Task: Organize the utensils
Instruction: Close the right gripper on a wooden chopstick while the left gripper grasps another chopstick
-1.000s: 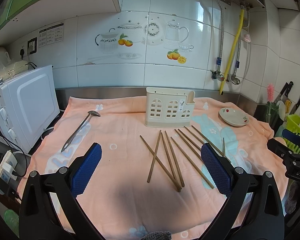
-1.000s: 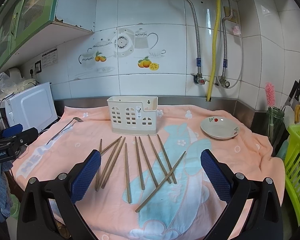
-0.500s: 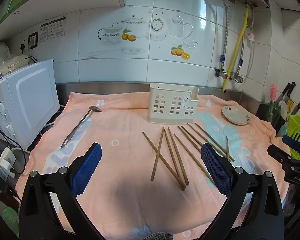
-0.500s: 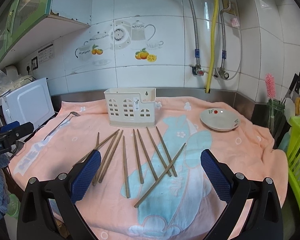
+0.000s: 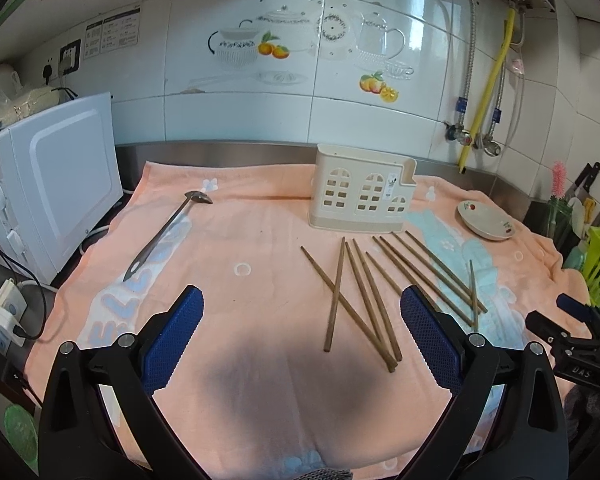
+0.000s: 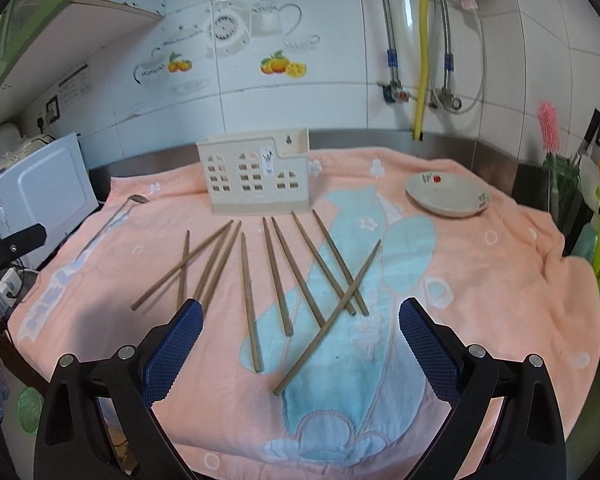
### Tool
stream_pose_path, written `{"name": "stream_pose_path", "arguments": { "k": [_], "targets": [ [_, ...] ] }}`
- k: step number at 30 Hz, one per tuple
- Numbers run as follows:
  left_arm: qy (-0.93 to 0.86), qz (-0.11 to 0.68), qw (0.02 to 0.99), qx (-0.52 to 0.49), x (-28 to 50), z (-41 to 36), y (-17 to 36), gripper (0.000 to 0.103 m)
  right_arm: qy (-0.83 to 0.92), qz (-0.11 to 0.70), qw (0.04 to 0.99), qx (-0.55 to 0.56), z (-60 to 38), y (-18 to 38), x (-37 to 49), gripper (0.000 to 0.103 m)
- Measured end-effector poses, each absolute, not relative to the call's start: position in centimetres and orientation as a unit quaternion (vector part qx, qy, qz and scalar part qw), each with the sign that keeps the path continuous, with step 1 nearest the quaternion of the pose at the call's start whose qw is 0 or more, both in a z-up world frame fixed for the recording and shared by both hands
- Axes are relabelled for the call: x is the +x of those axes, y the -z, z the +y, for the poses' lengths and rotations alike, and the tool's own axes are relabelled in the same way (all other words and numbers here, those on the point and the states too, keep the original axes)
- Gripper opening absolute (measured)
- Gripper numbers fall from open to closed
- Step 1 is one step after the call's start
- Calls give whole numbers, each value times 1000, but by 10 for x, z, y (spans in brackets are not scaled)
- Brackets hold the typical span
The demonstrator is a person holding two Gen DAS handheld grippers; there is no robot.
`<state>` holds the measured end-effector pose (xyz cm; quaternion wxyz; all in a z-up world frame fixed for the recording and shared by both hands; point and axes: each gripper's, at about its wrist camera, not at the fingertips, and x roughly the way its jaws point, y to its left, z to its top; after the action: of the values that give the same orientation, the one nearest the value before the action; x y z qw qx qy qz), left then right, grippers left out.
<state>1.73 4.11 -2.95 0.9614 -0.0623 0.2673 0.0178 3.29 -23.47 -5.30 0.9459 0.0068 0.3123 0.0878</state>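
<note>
Both the left gripper (image 5: 300, 332) and right gripper (image 6: 300, 340) are held wide apart and empty above scattered chopsticks (image 6: 276, 276) near the cream holder (image 6: 256, 178).

White tiled wall (image 5: 236, 120) with teapot decals, yellow pipe (image 6: 422, 52), white microwave (image 5: 52, 184).

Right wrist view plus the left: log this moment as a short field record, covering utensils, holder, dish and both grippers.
chopsticks: nine, loose on the towel, some crossing
ladle: flat on the towel, left of the holder, apart from the chopsticks
utensil holder: upright behind the chopsticks, nothing seen standing in it
dish: right of the holder
left gripper: open, holding nothing
right gripper: open, holding nothing
</note>
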Motion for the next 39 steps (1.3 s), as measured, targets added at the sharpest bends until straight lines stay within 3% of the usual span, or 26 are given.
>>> {"name": "stream_pose_path", "arguments": {
  "k": [12, 23, 39],
  "targets": [
    [1, 286, 956, -68, 36, 53, 50, 97, -60, 363, 929, 35, -231, 89, 52, 69],
    [21, 306, 949, -76, 52, 61, 70, 89, -46, 406, 909, 77, -231, 117, 70, 34],
    [60, 332, 938, -75, 75, 57, 90, 71, -19, 427, 898, 107, -230, 131, 87, 18]
  ]
}}
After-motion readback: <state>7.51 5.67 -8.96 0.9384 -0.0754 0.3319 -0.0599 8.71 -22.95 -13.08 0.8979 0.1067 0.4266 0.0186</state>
